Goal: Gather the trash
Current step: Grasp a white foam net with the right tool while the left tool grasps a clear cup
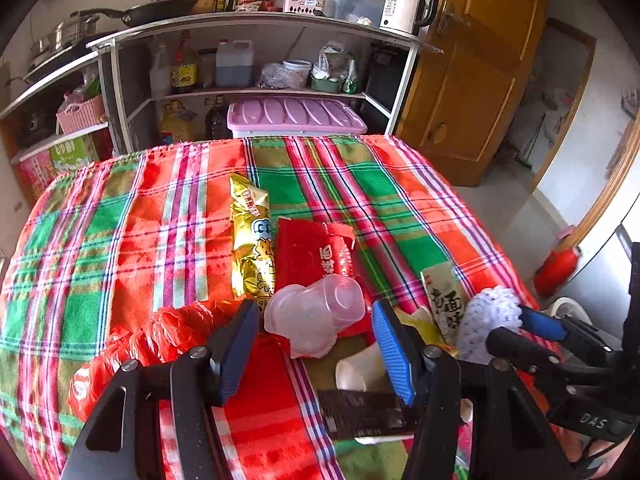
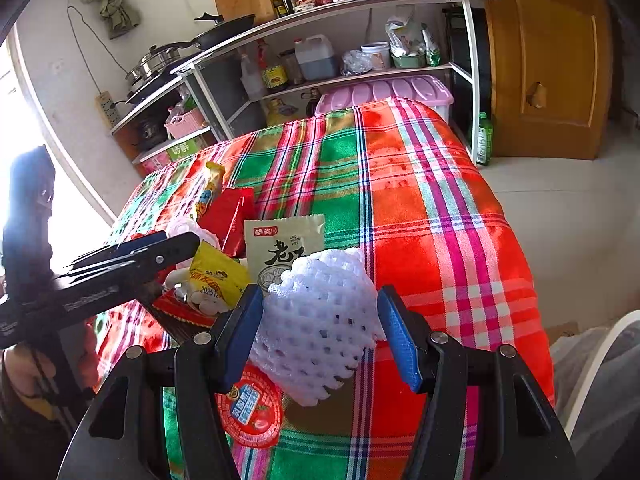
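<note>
Trash lies on a plaid tablecloth [image 1: 120, 240]. My left gripper [image 1: 316, 336] is open, its jaws either side of a clear plastic cup [image 1: 316, 316] lying on its side, not gripping it. Beyond are a gold snack bag [image 1: 252, 236] and a red wrapper [image 1: 312, 252]. A red plastic bag [image 1: 160, 336] lies at the left finger. My right gripper [image 2: 318, 328] is open around a white foam fruit net [image 2: 316, 320], which also shows in the left wrist view [image 1: 486, 320]. A beige noodle sachet [image 2: 280, 240], a yellow wrapper [image 2: 218, 276] and a red round lid [image 2: 252, 412] lie near it.
A white paper cup [image 1: 356, 372] and a dark wrapper [image 1: 360, 412] lie under the left gripper. A shelf unit [image 1: 260, 60] with bottles and a pink-lidded box [image 1: 296, 116] stands behind the table. A wooden door [image 1: 472, 80] is at the right. The table edge drops off on the right [image 2: 532, 280].
</note>
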{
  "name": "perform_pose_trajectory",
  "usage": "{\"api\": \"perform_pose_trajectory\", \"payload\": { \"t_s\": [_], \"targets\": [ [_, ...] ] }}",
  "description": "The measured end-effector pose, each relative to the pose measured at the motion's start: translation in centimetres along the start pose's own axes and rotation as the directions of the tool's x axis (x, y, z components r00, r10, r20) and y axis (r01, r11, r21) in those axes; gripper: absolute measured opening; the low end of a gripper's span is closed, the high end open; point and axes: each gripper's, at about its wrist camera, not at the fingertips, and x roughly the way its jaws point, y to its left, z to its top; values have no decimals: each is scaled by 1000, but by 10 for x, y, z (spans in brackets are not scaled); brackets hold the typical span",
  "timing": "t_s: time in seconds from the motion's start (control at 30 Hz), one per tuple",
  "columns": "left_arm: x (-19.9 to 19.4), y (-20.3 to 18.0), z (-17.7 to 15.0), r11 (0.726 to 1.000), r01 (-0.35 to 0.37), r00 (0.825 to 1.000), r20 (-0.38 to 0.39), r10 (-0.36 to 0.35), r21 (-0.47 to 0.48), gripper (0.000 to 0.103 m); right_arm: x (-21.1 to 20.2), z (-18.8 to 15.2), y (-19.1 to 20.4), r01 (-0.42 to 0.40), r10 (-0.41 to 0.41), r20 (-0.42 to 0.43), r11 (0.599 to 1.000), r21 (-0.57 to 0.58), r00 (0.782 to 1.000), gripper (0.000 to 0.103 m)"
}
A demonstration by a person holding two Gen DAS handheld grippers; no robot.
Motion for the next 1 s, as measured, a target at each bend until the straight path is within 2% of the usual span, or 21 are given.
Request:
{"api": "perform_pose_trajectory", "payload": {
  "t_s": [0.17, 0.2, 0.23, 0.4, 0.47, 0.53, 0.67, 1.0],
  "targets": [
    [10, -3, 3, 999, -36, 999, -9, 36, 31, 58, 1, 0, 0, 7, -7, 0, 1000, -4, 1000, 60],
    [12, -4, 3, 999, -41, 999, -8, 41, 36, 58, 2, 0, 0, 10, -10, 1, 1000, -7, 1000, 59],
    [13, -4, 3, 998, -45, 999, -2, 45, 41, 57, 2, 0, 0, 10, -10, 1, 1000, -10, 1000, 52],
    [16, -8, 3, 994, -76, 997, -1, 76, 74, 35, 3, -1, 0, 13, -13, 2, 1000, -12, 1000, 45],
    [16, -7, 2, 995, -68, 998, 3, 68, 73, 32, 4, -2, 1, 12, -12, 3, 1000, -14, 1000, 37],
    [14, -7, 1, 994, -72, 997, 12, 71, 80, 29, 3, -3, 1, 15, -15, 4, 1000, -22, 1000, 34],
    [10, -7, 1, 995, -59, 998, 19, 58, 79, 28, 1, -3, 5, 26, -26, 15, 999, -45, 1000, 28],
    [-16, -6, -1, 997, -43, 997, 67, 39, 67, 28, -13, -4, 8, 32, -29, 63, 998, -51, 998, 24]
  ]
}}
